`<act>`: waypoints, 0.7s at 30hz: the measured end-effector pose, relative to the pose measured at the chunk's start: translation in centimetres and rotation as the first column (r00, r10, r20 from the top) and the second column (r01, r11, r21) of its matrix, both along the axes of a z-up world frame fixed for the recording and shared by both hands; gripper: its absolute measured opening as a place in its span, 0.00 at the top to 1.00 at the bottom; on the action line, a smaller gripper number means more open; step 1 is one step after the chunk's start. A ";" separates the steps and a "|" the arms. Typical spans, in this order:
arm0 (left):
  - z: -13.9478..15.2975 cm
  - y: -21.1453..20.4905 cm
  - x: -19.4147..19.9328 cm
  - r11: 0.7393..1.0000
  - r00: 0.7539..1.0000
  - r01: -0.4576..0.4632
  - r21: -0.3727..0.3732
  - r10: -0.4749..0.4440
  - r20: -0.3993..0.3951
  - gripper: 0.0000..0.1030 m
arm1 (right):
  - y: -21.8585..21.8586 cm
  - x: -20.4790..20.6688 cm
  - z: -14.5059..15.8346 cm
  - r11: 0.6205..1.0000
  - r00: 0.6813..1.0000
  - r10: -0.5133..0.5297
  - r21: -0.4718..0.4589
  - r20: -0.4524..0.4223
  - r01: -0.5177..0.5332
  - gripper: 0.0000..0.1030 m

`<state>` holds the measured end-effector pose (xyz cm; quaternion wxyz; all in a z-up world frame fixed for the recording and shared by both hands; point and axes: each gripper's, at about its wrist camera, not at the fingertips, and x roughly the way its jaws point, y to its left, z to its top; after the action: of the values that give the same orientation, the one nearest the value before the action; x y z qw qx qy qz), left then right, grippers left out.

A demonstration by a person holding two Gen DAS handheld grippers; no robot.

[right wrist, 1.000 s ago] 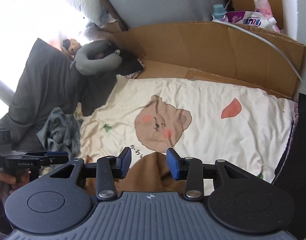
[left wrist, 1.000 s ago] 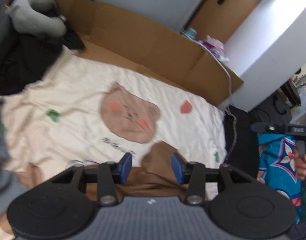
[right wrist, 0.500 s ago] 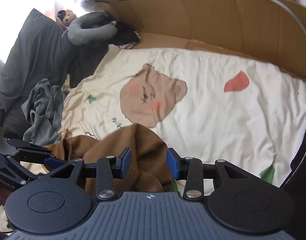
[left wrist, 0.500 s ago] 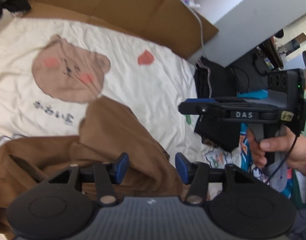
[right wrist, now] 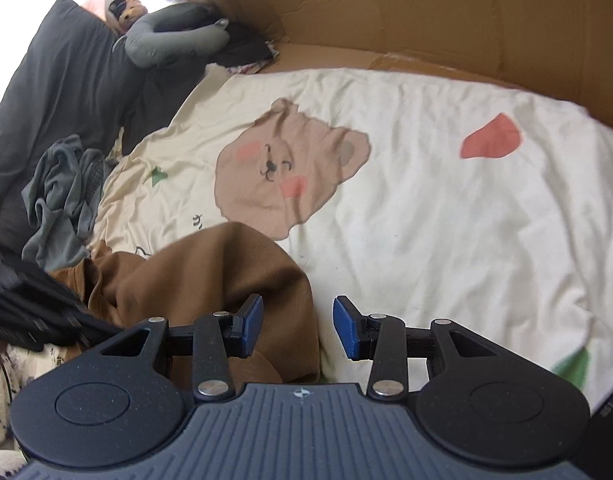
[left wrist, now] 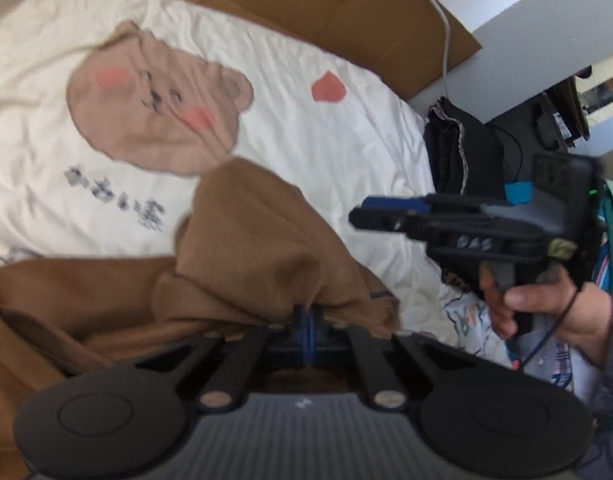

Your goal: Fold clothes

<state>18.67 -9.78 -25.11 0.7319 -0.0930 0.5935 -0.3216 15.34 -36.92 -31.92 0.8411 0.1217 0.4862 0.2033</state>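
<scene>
Both grippers have dropped down toward the bed since a second ago, and the brown garment [left wrist: 262,248], which was just a scrap at the near edge, now fills the near-left part of both views.

Biggest thing is the cream blanket [right wrist: 446,208] covering the bed, wrinkled, with a big tan bear face [right wrist: 282,168] printed in the middle, a red petal shape [right wrist: 491,136] toward the far right corner and small green shapes near the edges. Cardboard sheets [right wrist: 406,12] stand along the far edge like a wall. A dark grey pillow [right wrist: 54,76] sits at the far left corner with a grey neck pillow [right wrist: 174,36] on it, and a crumpled grey-green cloth [right wrist: 62,200] lies at the left edge. Dark folded clothes [left wrist: 458,152] are stacked off the right edge.

The garment is bunched up at the near edge, just below the bear. The left gripper [left wrist: 306,330] has just snapped closed and its blue pads are pinching a fold of it. The right gripper [right wrist: 297,330] is half spread, nothing gripped, straddling the garment's right edge.

Writing: dark Japanese-looking characters under the bear, too blurry to read, and "DAS" on the right gripper's body, held in a hand [left wrist: 546,308].
</scene>
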 end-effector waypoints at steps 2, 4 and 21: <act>0.5 1.1 0.8 1.000 1.000 -0.012 0.003 0.012 0.014 0.99 | 0.4 0.3 -0.9 1.000 1.000 0.018 0.022 0.008 -0.018 0.55; 1.0 2.0 1.6 1.000 0.999 -0.028 0.004 0.028 0.023 0.99 | 0.6 0.6 -1.6 0.998 1.000 0.017 0.057 0.015 -0.018 0.53; -0.4 8.1 6.7 0.971 0.974 -0.221 0.092 0.216 0.060 0.93 | -1.4 0.8 -5.7 0.947 0.992 -0.089 0.301 -0.088 0.111 0.99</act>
<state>25.38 -1.66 -25.49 0.7810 -0.1136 0.5764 -0.2116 16.09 -38.37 -37.59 0.8030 0.2822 0.4726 0.2286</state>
